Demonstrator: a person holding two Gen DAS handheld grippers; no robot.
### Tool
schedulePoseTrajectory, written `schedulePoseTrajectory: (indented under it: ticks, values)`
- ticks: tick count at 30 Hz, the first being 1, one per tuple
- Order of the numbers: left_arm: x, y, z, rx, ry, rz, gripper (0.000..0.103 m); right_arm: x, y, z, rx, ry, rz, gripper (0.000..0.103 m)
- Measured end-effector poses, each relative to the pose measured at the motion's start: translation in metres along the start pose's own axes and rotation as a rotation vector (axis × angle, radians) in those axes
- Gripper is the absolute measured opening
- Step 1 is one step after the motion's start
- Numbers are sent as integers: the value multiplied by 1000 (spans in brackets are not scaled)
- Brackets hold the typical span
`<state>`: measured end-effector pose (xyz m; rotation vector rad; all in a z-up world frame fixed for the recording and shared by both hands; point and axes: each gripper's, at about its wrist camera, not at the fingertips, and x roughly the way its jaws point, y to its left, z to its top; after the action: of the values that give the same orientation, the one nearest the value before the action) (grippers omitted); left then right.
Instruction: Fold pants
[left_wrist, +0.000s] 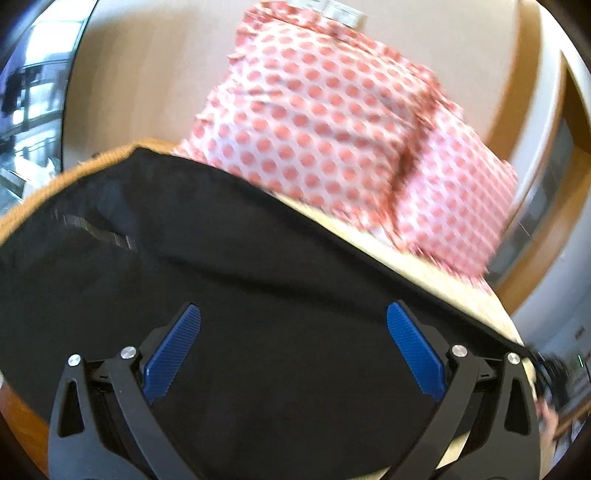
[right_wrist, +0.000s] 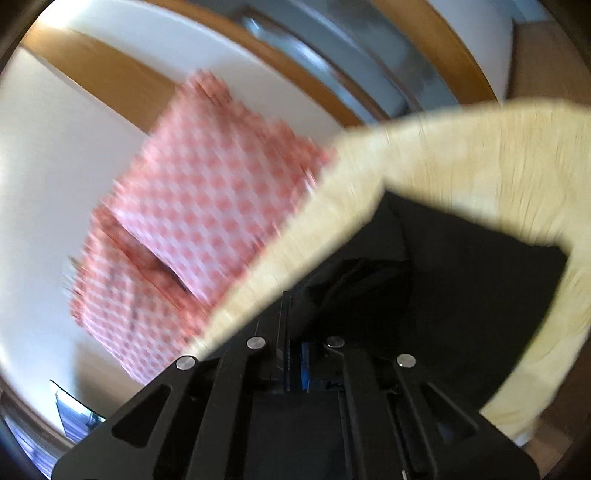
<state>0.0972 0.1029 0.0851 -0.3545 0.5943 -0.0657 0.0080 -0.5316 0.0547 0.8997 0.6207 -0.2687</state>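
Black pants (left_wrist: 229, 266) lie spread over a pale wooden table (left_wrist: 443, 273). My left gripper (left_wrist: 293, 321) is open, its blue pads (left_wrist: 173, 350) wide apart just above the black cloth, holding nothing. In the right wrist view the pants (right_wrist: 461, 295) are bunched and lifted in front of the camera. My right gripper (right_wrist: 293, 354) is shut on a fold of the black pants, its blue pads pressed together on the cloth.
A folded red-and-white dotted cloth (left_wrist: 332, 122) lies at the far table edge beyond the pants; it also shows in the right wrist view (right_wrist: 199, 221), overhanging the table (right_wrist: 461, 155). White floor and wood-trimmed furniture (right_wrist: 110, 77) lie beyond. Both views are motion-blurred.
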Motion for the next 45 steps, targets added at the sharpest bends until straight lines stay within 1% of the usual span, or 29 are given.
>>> schedulePoseTrajectory:
  ticks: [2,4,6,7,9,11,13,15,16,17,18,19,20,22,23,25,26,27,29,30,32,33,35,36,37,40,42,44,45]
  values:
    - [25,5,32,-4,34,41,101,-9,-3,0,-1,-28,-9,4]
    - [54,8,56,-2,81,76,100,-12,-6,-1,-22,-22,-29,4]
    - [91,13,80,-15,152,124,89,-12,-6,-1,-38,-22,-37,4]
    - [117,21,94,-50,206,151,81,-11,-5,0,-43,-25,-36,4]
    - [146,35,108,-129,265,182,78,-12,-3,1,-54,-33,-34,4]
    - [177,54,121,-231,304,218,72,-11,-1,3,-73,-33,-36,4]
    - [198,65,130,-285,327,237,69,-10,2,4,-101,-30,-47,4]
    - [219,72,142,-303,341,270,61,-7,4,5,-130,-27,-63,4]
    - [226,75,146,-299,345,294,50,-6,5,5,-137,-26,-67,4]
    - [234,81,151,-305,353,334,25,-4,5,6,-139,-23,-71,4]
    - [235,86,152,-320,359,343,14,-2,4,7,-136,-19,-68,4]
    - [233,92,153,-348,360,332,13,-1,4,7,-135,-16,-65,4]
    - [221,96,153,-379,326,297,12,-1,5,7,-141,-17,-71,4]
    - [192,93,151,-364,272,278,11,-4,7,7,-156,-34,-80,4]
    - [170,91,148,-348,237,264,11,-7,8,8,-173,-52,-90,4]
    - [108,85,133,-307,143,215,11,-12,7,9,-187,-70,-104,4]
    - [83,82,124,-295,113,198,12,-14,5,10,-185,-72,-110,4]
    - [51,83,107,-292,85,183,12,-16,0,12,-174,-74,-119,4]
    - [5,89,74,-323,76,167,12,-19,-10,13,-148,-76,-134,4]
    - [-16,95,49,-343,89,173,12,-20,-15,14,-134,-78,-140,4]
    - [-39,105,7,-359,120,215,13,-19,-22,14,-117,-75,-145,4]
    - [-43,110,-6,-372,134,232,13,-18,-23,15,-109,-71,-141,4]
    - [-52,120,-30,-427,154,229,13,-15,-27,15,-88,-53,-131,4]
    - [-53,125,-38,-449,147,220,13,-13,-28,15,-76,-42,-131,4]
    - [-58,125,-43,-441,114,216,13,-13,-30,15,-72,-37,-132,4]
    - [-63,115,-46,-400,88,249,16,-11,-34,18,-57,-20,-141,4]
    - [-61,111,-43,-393,88,252,19,-17,-35,22,-36,-42,-121,4]
    - [-60,109,-43,-391,90,244,19,-15,-38,23,-41,-28,-147,4]
    - [-59,109,-43,-385,90,244,19,-8,-44,23,-26,9,-183,4]
